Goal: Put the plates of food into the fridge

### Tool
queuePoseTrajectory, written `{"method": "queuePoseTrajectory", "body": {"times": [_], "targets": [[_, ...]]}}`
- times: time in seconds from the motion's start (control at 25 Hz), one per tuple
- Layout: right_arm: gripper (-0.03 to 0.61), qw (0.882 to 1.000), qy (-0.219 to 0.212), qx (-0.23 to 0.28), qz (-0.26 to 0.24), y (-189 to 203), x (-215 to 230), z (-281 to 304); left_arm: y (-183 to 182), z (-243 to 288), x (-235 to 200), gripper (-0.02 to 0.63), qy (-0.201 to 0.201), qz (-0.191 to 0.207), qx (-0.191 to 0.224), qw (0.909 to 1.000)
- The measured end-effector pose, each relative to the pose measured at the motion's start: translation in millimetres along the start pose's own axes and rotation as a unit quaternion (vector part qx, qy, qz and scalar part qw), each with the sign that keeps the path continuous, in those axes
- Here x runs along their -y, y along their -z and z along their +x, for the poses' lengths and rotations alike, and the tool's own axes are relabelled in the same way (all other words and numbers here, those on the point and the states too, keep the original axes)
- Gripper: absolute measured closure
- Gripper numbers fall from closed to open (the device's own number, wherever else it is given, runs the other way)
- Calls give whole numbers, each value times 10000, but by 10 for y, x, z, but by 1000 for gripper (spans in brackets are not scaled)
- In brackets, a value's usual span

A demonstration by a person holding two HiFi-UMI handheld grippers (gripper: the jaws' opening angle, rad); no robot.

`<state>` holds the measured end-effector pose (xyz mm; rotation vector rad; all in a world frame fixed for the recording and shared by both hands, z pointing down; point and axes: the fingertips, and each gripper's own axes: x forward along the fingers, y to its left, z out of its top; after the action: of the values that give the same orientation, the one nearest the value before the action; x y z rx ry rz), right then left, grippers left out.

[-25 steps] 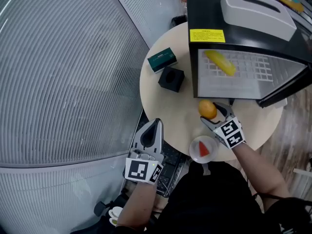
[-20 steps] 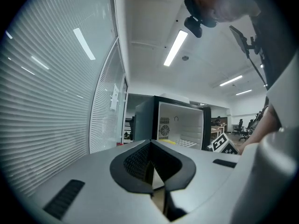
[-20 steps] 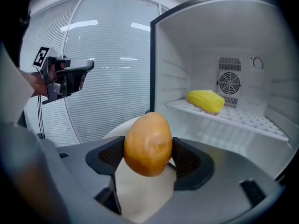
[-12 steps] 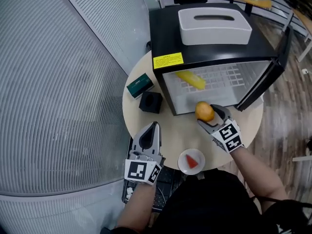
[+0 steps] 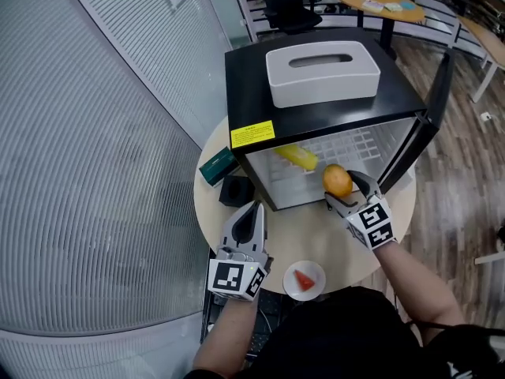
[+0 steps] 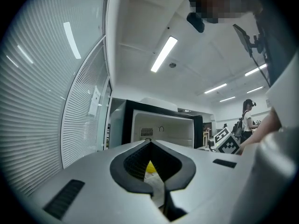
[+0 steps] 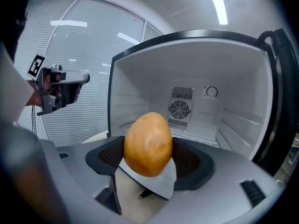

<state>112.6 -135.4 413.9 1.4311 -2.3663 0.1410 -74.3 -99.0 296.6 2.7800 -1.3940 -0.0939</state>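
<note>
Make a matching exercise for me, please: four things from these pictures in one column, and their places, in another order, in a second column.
Things:
1. orange fruit
2. yellow food
3. white box
4. plate with a red slice

Places:
A. on top of the fridge
B. at the near edge of the table
C. held in the right claw
D. inside the fridge, on its shelf

Pairs: 1-C, 2-D, 3-A, 4-B
</note>
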Motion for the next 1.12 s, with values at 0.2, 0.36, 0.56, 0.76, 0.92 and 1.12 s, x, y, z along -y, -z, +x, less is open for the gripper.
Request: {"method": "queuePoseTrajectory", "body": {"times": [0.2, 0.36, 0.56, 0.76, 0.92, 1.12], "targets": [[244, 9998, 149, 164, 7, -153, 249, -24, -64, 240, 158, 611, 176, -3, 25, 9998], [244, 9995, 210, 226, 52, -209, 412, -9, -86, 435, 236, 611, 252, 34, 14, 9997], [244, 9994, 225, 227, 92, -215, 617, 87, -72, 695, 291, 611, 303, 92, -42, 9995], [244, 9995, 252, 167, 83, -195, 777, 165, -3, 933, 365, 611, 388, 80, -101, 9992], [244, 9993, 346, 166, 16, -166, 950, 256, 0, 1102, 418, 611, 491, 148, -132, 9986], [244, 9995, 245, 190, -53, -173, 977, 371, 21, 1257, 404, 611, 481, 178, -200, 9985]]}}
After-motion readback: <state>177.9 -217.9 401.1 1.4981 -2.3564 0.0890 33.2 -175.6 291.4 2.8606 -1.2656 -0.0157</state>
